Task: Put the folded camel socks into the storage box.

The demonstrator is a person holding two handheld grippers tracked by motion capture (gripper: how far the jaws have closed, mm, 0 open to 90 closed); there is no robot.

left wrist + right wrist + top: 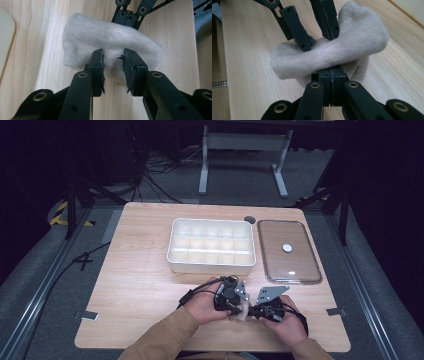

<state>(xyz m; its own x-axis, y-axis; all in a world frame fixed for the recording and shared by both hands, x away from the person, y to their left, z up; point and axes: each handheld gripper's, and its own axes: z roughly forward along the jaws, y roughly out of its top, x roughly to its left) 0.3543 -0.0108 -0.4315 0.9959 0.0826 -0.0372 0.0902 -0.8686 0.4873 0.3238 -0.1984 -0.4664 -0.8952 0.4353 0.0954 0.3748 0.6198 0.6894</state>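
Observation:
A pale knitted sock (243,312) (112,42) (352,47) lies bunched on the wooden table (135,285) near its front edge, between both hands. My left gripper (234,309) (113,58) comes at it from the left and pinches a thick fold of fabric, which keeps its jaws slightly apart. Opposite it, my right gripper (256,312) (331,71) is shut tight on the sock's other edge. Each gripper appears in the other's view: the right gripper (126,17) beyond the sock, the left gripper (318,40) on top of it.
A white tray (210,268) with several empty compartments stands at the middle of the table. A clear lid (300,265) with a white knob lies flat to its right. A round grommet (250,219) sits in the tabletop behind them. Bare wood stretches to the left.

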